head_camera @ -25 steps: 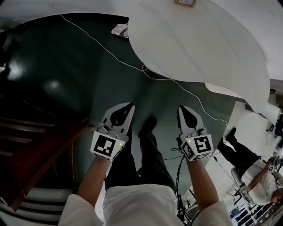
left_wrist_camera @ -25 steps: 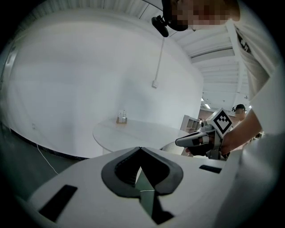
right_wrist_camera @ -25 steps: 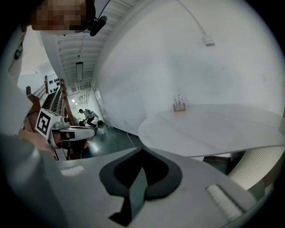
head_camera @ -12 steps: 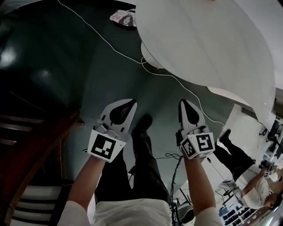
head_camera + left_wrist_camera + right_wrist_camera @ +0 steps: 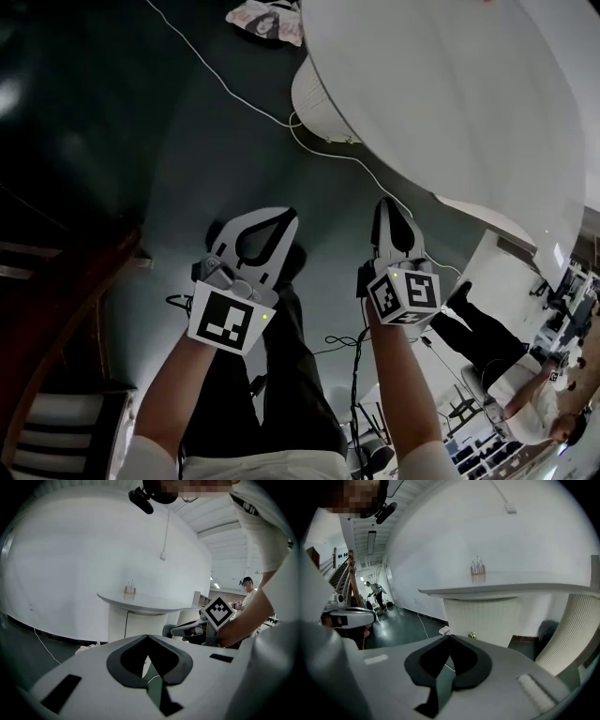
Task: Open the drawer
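held out side by side above the dark green floor [image 5: 141, 150] – left gripper [image 5: 289, 216] and right gripper [image 5: 385, 202], each with jaws closed tip to tip and nothing caught between them. ahead, beneath the white counter [image 5: 511, 591], a ribbed white pedestal [image 5: 487, 618] with a small gold knob [image 5: 472, 635] low on its face, well apart from both grippers – drawer itself not to be told apart in any view. across the floor toward the pedestal, a thin white cable [image 5: 225, 84].
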